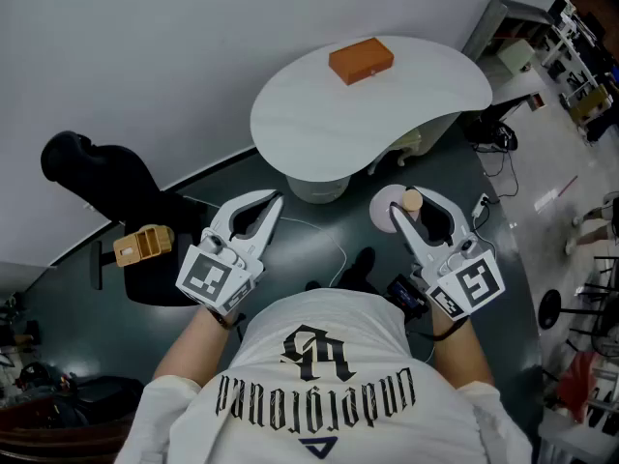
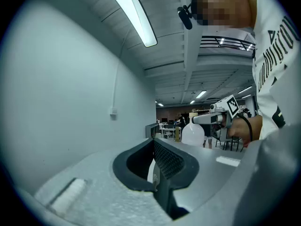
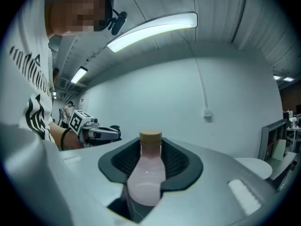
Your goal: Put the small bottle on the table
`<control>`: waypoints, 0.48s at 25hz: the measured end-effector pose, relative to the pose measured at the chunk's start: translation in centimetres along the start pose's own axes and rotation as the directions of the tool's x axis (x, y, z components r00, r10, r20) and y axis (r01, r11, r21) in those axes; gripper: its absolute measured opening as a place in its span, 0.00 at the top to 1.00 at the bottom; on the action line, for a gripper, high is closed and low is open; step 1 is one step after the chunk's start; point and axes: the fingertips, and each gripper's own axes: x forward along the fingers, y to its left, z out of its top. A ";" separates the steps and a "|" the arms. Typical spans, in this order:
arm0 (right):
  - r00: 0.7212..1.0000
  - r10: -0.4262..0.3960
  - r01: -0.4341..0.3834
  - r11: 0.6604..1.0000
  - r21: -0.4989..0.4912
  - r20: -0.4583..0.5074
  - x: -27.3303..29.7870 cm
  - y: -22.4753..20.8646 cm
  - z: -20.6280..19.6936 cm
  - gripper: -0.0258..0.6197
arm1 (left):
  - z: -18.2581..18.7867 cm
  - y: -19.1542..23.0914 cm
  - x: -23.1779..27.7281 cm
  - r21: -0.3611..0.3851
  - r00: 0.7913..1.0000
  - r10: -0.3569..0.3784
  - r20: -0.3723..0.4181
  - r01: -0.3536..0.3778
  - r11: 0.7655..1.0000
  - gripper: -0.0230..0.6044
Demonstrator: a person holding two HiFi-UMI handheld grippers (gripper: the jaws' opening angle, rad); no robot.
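Observation:
A small bottle (image 1: 390,208) with a pale pink body and a tan cap stands upright between the jaws of my right gripper (image 1: 414,207), which is shut on it. In the right gripper view the small bottle (image 3: 146,175) fills the gap between the dark pads of my right gripper (image 3: 151,160). My left gripper (image 1: 274,201) hangs level to the left with its fingertips together and nothing in them; its pads (image 2: 165,160) meet. Both grippers are held short of the white round table (image 1: 406,100), above the dark floor. The left gripper view also catches the bottle (image 2: 193,133).
An orange box (image 1: 361,59) lies on the far part of the table. The table's white pedestal (image 1: 317,189) stands between the grippers. A black chair (image 1: 97,177) and a yellowish wooden object (image 1: 143,245) are at the left. Cables run over the floor; a grey wall lies beyond.

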 end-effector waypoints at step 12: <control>1.000 0.013 -0.013 1.000 -0.010 0.004 1.4 -3.2 -0.1 0.75 | -0.2 0.9 3.2 -0.009 1.000 0.001 -0.007 -0.001 1.000 0.95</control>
